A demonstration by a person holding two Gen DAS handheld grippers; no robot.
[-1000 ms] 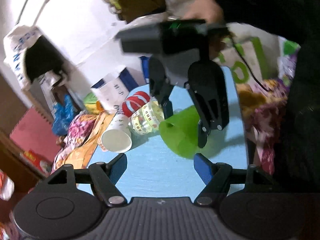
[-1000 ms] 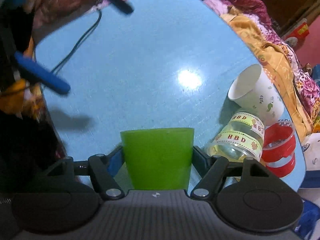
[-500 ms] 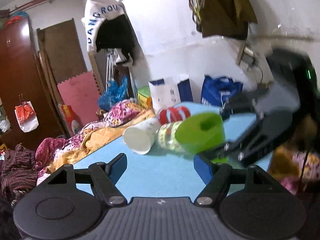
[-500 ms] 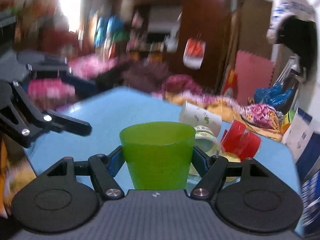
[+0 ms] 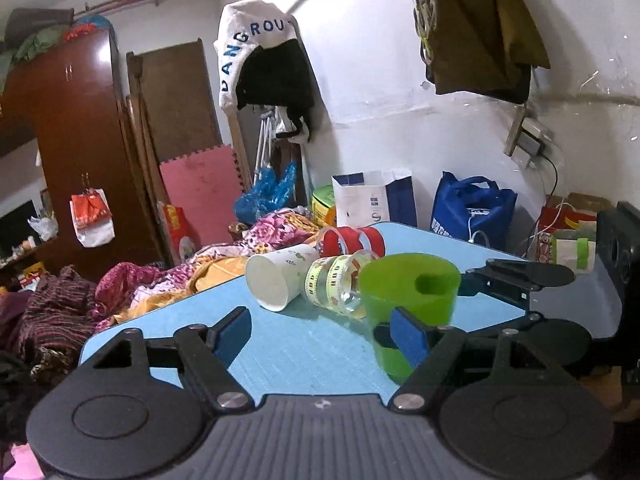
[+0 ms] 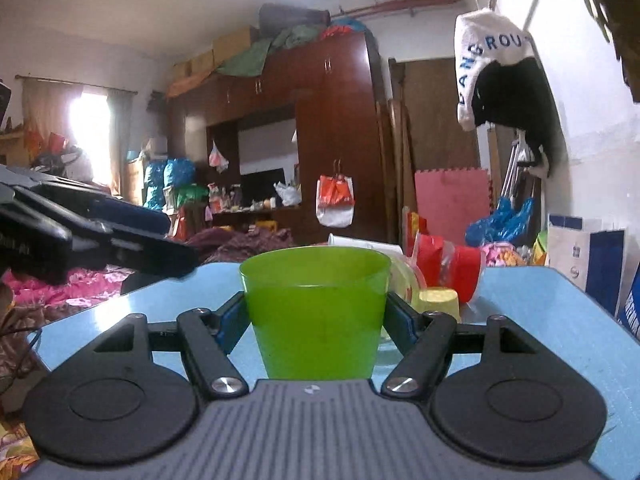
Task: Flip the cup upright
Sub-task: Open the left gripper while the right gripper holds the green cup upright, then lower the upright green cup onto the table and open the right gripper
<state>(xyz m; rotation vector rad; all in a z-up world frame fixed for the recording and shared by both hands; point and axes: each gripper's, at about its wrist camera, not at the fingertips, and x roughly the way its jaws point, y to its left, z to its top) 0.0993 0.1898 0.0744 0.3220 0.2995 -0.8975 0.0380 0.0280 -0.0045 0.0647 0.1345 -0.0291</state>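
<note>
Green plastic cup is now sitting mouth-up between the blue pads of the right gripper, whose jaws are clamped on its sides just below the rim. A second ago that gripper was looking down on the blue table with the cup lying across its view; half a second ago the room was streaking past in a blur; now the right wrist view is level and sharp, so the rotation seems to be finishing. In the left wrist view the cup is showing its open rim uppermost, with its base low, at or just above the tabletop; whether it is touching cannot be told.

The left gripper is hanging beside it with its jaws apart and nothing between them, one blue pad overlapping the cup's lower wall in the picture. It has swung from a downward view to a level one as well.

Behind the cup, a white paper cup, a clear jar with yellow bands and a red-banded container are lying on their sides, close to the green cup's far side.

The flip itself looks done. What is remaining, by this reading, is settling the base flat and opening the right jaws without nudging the cup into the jar behind it.
</note>
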